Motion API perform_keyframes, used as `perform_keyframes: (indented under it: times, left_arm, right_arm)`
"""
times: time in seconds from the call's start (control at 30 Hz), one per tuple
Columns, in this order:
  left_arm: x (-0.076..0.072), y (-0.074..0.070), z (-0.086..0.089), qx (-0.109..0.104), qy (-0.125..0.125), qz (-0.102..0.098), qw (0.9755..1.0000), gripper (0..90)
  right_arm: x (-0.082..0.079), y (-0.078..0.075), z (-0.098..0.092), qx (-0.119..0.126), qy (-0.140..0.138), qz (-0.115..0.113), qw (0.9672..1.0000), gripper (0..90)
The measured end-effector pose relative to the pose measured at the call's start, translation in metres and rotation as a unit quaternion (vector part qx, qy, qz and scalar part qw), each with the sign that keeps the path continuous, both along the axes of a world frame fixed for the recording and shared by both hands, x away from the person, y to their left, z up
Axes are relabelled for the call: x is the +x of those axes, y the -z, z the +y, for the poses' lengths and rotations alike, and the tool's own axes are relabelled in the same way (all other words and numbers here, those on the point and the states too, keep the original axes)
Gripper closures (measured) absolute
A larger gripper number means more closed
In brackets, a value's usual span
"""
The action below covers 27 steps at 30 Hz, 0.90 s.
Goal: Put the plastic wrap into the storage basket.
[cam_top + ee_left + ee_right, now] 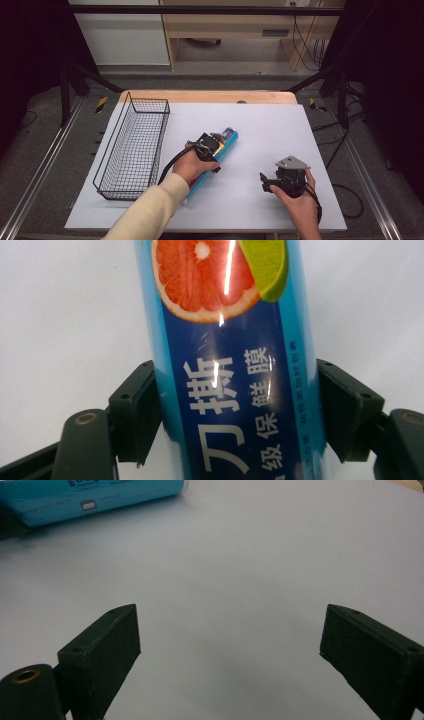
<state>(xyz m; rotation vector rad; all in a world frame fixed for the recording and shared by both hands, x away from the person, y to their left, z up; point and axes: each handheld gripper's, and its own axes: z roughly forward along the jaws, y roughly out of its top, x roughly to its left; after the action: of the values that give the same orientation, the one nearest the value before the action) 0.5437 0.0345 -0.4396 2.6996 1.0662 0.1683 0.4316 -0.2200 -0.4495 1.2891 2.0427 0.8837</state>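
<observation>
A long blue tube (228, 141) with a grapefruit and lime picture and white lettering (225, 340) lies slantwise on the white sheet, near the middle of the table. My left gripper (212, 148) comes down over its middle, and both black pads (142, 410) press against the tube's sides. My right gripper (266, 183) rests low at the front right, well apart from the tube. In the right gripper view its jaws (230, 630) stand wide open over bare sheet. One end of the tube (100, 497) lies at the top left of that view.
A black wire basket (111, 148) stands along the left edge of the white sheet (270, 130), a hand's width from the tube. The wooden table edge (210, 96) runs along the back. Black frame posts and cables stand beside the table.
</observation>
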Motion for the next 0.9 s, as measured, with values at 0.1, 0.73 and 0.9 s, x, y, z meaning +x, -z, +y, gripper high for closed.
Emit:
perform_keyframes:
  times: [0.1, 0.73, 0.9]
  left_arm:
    - [-0.0001, 0.0007, -0.0008, 0.003, 0.001, -0.002, 1.0, 27.1]
    - [0.0004, 0.0043, -0.0032, 0.008, 0.001, -0.006, 0.9999, 26.8]
    - [0.0007, 0.0055, -0.003, 0.009, 0.002, -0.005, 1.0, 27.2]
  right_arm:
    - [0.0001, 0.0002, 0.0001, -0.001, 0.0, 0.0, 1.0, 9.6]
    - [0.0005, 0.0013, 0.0015, -0.003, -0.007, 0.003, 1.0, 9.4]
    - [0.0002, 0.0011, 0.0018, -0.001, -0.007, 0.004, 1.0, 9.4]
